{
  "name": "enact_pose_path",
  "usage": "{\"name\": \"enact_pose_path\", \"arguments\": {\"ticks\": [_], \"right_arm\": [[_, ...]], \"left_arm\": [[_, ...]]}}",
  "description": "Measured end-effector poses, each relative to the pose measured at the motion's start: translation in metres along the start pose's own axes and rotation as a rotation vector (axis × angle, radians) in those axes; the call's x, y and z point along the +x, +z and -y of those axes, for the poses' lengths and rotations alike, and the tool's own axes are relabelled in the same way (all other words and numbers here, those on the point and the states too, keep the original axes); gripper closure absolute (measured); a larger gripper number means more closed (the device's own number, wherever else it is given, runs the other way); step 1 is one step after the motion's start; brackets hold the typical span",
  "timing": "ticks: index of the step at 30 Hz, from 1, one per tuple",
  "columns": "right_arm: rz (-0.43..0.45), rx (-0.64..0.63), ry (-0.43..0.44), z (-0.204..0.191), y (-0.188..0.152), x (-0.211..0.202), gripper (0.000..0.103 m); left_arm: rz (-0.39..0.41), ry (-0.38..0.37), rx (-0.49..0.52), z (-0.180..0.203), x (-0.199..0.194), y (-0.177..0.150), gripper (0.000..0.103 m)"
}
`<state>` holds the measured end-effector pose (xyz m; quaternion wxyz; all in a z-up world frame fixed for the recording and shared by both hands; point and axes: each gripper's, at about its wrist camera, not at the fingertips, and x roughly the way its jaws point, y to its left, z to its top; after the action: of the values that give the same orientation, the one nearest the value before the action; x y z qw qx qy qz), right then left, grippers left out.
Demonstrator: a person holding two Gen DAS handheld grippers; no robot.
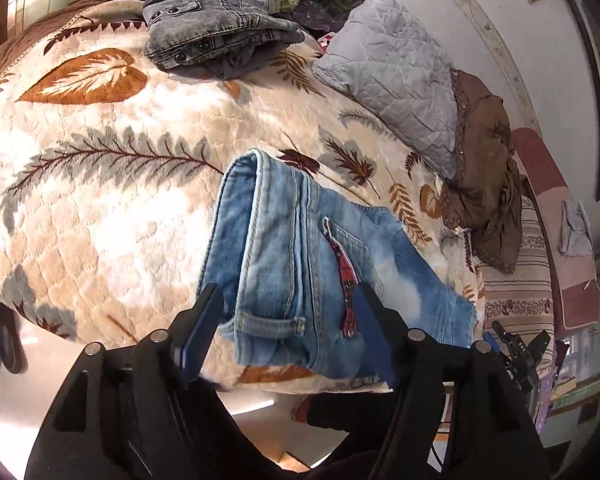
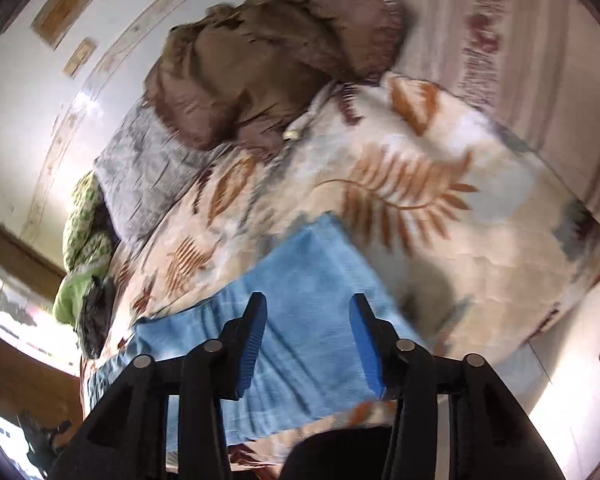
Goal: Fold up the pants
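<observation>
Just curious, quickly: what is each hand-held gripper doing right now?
Left hand-held gripper: open, over the blue jeans, holding nothing.
Right hand-held gripper: open, holding nothing.

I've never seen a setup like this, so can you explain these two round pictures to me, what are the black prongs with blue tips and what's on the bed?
There is no robot arm here. A person holds a two-finger gripper in each hand, and a fisheye camera on each looks forward along its fingers, which is why the pictures look round and bent.

One picture is from the left gripper, the other from the right gripper. The black prongs with blue pads are their jaws. Both stand open and hold nothing.

Beneath them lie light blue jeans, already folded over, on a cream leaf-patterned blanket covering a bed. Farther back are grey jeans, a grey quilted pillow and a crumpled brown garment. The right picture is blurred.
</observation>
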<state>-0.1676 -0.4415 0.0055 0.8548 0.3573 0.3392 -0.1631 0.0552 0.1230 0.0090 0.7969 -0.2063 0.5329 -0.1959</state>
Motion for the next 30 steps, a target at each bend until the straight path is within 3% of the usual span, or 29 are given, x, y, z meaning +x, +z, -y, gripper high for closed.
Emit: {"name": "enact_pose_path", "arguments": {"ticks": [2, 6, 11, 13, 14, 15, 16, 18, 20, 22, 25, 27, 30], "right_arm": [[-0.081, -0.116, 0.093, -0.060, -0.003, 0.037, 0.043], [-0.246, -0.342, 0.240, -0.179, -0.024, 0.118, 0.043], [-0.345, -0.578, 0.158, -0.276, -0.058, 0.204, 0.043], [-0.341, -0.646, 0.116, -0.291, -0.071, 0.223, 0.043], [-0.354, -0.690, 0.117, -0.297, -0.076, 0.232, 0.055], [-0.368, -0.755, 0.106, -0.304, -0.083, 0.237, 0.079], [-0.379, -0.825, 0.071, -0.312, -0.087, 0.242, 0.099], [-0.312, -0.873, 0.061, -0.326, -0.082, 0.234, 0.102], [-0.267, -0.825, 0.087, -0.330, -0.069, 0.231, 0.102], [-0.303, -0.798, 0.035, -0.326, -0.066, 0.253, 0.102], [-0.333, -0.793, -0.088, -0.317, -0.074, 0.285, 0.103], [-0.309, -0.729, -0.056, -0.312, -0.068, 0.273, 0.100], [-0.293, -0.589, 0.061, -0.288, -0.050, 0.235, 0.089]], "left_arm": [[-0.047, 0.000, -0.030, -0.005, 0.023, 0.018, 0.037], [-0.131, 0.025, -0.069, -0.007, 0.068, 0.043, 0.037], [-0.128, 0.046, -0.091, -0.009, 0.081, 0.057, 0.037], [-0.141, 0.045, -0.093, -0.013, 0.087, 0.058, 0.043], [-0.156, 0.040, -0.087, -0.013, 0.089, 0.058, 0.067], [-0.177, 0.020, -0.081, -0.012, 0.090, 0.058, 0.080], [-0.181, 0.000, -0.079, -0.011, 0.090, 0.059, 0.085], [-0.127, 0.013, -0.073, -0.008, 0.083, 0.062, 0.085], [-0.105, 0.070, -0.042, -0.006, 0.090, 0.065, 0.084], [-0.125, 0.130, -0.045, -0.011, 0.107, 0.066, 0.083], [-0.135, 0.113, -0.079, -0.018, 0.110, 0.066, 0.083], [-0.119, 0.091, -0.077, -0.019, 0.096, 0.065, 0.082], [-0.093, 0.077, -0.063, -0.019, 0.071, 0.058, 0.079]]}}
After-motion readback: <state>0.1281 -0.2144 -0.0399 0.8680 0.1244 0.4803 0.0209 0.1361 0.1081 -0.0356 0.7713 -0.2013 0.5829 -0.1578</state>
